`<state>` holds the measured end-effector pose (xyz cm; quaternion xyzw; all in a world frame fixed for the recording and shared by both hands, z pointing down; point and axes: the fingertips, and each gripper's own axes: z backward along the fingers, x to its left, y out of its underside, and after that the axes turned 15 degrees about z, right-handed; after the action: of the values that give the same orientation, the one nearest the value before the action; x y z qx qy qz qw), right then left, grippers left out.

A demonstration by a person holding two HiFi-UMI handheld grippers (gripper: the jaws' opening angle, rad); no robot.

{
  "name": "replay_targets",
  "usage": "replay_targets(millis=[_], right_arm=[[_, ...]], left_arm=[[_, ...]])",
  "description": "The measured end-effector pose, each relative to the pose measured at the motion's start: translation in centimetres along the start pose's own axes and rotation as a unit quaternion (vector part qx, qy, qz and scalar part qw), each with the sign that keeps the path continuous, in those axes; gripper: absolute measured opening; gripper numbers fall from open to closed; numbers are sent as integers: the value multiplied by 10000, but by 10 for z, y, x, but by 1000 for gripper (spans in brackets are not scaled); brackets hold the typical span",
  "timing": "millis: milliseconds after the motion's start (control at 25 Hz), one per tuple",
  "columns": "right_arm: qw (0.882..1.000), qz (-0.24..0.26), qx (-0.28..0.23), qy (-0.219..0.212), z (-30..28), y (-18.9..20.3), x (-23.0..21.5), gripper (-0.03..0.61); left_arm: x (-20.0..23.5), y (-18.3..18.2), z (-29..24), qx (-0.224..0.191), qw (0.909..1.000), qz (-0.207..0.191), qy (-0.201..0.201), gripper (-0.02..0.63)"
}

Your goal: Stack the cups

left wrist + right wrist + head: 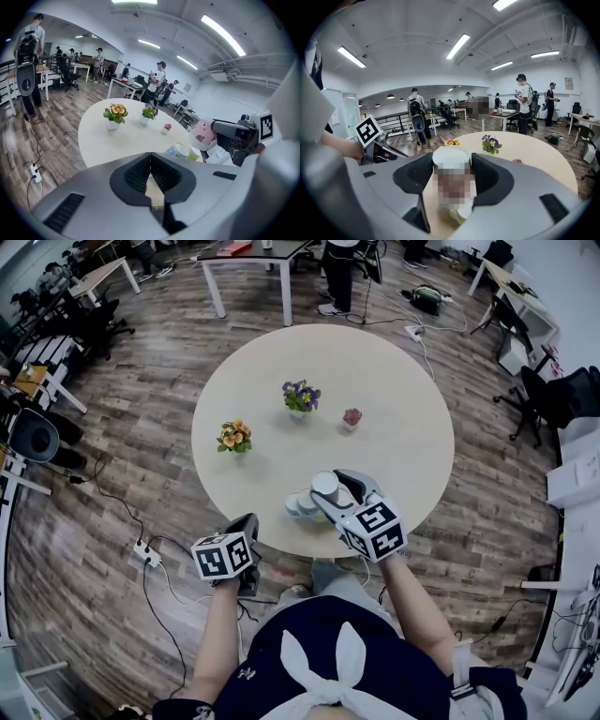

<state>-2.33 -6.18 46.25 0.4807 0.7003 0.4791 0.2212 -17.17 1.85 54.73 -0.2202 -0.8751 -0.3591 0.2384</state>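
Note:
A pink cup [324, 484] hangs upside down, pale base up, over the near edge of the round table [394, 381]. My right gripper [330, 491] is shut on it, with a pad on each side of the cup [451, 159]. Right under it on the table stand a light blue cup [180, 151] and a yellow-green cup [193, 153], grouped [300, 505] at the table's near edge. The yellow-green cup [459, 214] shows just below the held one. My left gripper [248, 521] hangs off the near-left of the table edge, its jaws [150, 157] shut with nothing between them.
Three small flower pots stand further back on the table: orange blooms [234, 436], purple blooms [301, 396] and a small pink plant [352, 416]. A power strip [145, 554] and cables lie on the wooden floor at left. Desks, chairs and people stand around the room.

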Motion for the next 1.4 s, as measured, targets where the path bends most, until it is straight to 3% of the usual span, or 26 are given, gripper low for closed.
replay_targets(millis=[1120, 1400], right_arm=[[9997, -115, 218, -79, -17, 32, 4, 265], [9987, -116, 446, -220, -18, 43, 10, 318]], left_arm=[[9, 4, -2, 36, 9998, 87, -151, 21], [8, 5, -2, 61, 9998, 75, -147, 21]])
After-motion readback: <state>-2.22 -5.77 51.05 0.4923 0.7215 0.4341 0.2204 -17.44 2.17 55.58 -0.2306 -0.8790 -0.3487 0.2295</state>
